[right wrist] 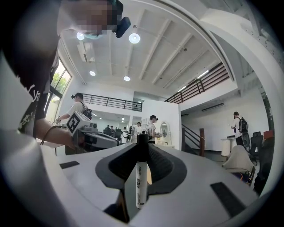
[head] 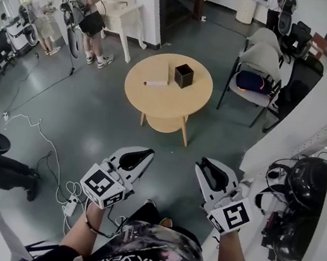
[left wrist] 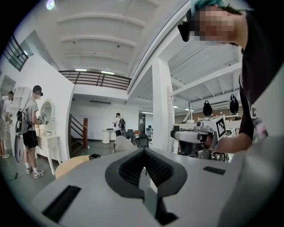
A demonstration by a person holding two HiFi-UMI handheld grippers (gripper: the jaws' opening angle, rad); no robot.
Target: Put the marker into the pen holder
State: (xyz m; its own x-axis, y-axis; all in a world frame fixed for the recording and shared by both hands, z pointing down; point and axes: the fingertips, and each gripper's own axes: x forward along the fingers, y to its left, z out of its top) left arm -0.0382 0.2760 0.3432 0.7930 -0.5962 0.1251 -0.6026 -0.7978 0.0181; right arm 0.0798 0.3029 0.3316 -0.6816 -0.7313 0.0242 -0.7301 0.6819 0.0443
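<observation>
Got the marker [right wrist: 141, 181] pinched upright in the right gripper [right wrist: 143, 153], so done with the grab. Left gripper [left wrist: 144, 167] pressed shut, empty. Left to do: walk over to the holder [head: 183, 75] on the table [head: 168, 103] (nowhere near yet) and drop it in.

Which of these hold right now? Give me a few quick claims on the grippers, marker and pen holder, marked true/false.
1. The right gripper is shut on the marker. True.
2. The marker is in the pen holder. False: the pen holder stands on the round table, well apart from both grippers.
3. The left gripper holds a pen. False: its jaws are together with nothing between.
4. A pale cylinder lies on the table beside the pen holder. True.
</observation>
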